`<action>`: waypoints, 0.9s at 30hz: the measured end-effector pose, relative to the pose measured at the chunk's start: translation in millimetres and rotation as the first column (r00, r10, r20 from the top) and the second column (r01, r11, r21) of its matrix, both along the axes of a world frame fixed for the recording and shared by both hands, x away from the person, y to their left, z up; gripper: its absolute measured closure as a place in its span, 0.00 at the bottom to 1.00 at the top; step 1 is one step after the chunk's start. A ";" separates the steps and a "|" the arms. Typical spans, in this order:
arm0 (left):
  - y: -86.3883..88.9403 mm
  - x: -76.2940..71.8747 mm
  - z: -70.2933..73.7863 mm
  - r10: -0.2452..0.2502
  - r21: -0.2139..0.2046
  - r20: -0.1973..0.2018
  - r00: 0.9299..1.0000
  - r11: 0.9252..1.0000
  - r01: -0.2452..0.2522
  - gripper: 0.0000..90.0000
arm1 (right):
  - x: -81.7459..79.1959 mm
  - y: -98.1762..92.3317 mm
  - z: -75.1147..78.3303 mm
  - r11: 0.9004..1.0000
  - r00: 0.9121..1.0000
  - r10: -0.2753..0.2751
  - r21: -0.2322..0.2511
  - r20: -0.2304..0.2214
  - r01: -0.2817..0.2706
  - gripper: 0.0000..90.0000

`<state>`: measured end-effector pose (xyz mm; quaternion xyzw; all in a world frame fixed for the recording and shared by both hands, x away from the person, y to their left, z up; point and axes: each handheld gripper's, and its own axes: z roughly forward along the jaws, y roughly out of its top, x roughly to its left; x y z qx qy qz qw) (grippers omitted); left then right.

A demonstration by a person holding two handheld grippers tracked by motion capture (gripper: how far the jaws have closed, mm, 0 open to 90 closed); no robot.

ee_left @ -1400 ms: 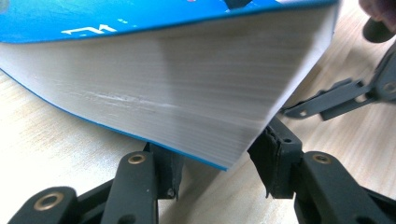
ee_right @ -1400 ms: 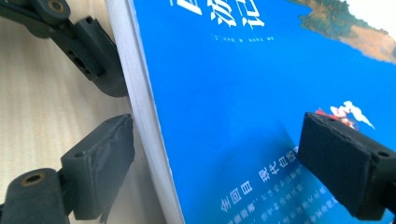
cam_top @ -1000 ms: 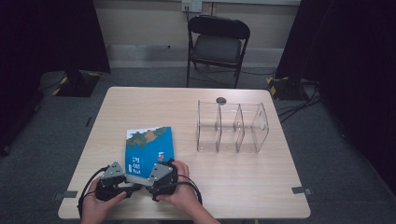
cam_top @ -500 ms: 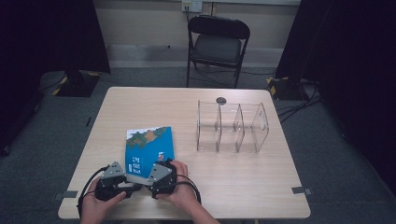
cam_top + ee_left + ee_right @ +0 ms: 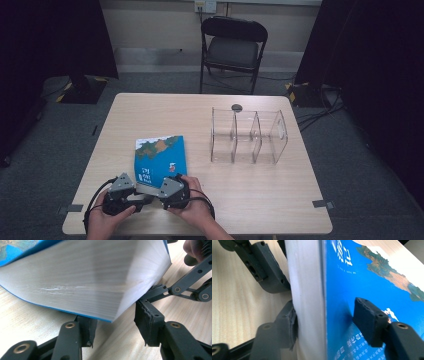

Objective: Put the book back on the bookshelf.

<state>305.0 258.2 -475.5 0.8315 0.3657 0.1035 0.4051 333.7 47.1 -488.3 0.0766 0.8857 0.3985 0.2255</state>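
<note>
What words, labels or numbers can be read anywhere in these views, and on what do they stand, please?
Blue book cover: large white characters near its lower edge, cut off or too blurred to quote.
Same cover, right gripper view: smaller white lines of characters, too blurred to read.
Clear divider rack: no text.
Table: no text.

Black tongs [image 5: 150, 192] carry grey three-cornered plates, brass-coloured pivots, and trailing black cables.

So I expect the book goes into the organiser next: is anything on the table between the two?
Nothing visible: bare wooden tabletop separates the blue paperback book from the clear acrylic divider rack. A small dark disc lies behind the rack, off that path.
</note>
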 end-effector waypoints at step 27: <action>15.2 2.0 -12.2 0.018 0.111 0.072 0.997 0.993 -0.026 0.18 | 2.9 -7.2 20.7 0.999 0.998 -0.039 -0.016 -0.059 0.038 0.58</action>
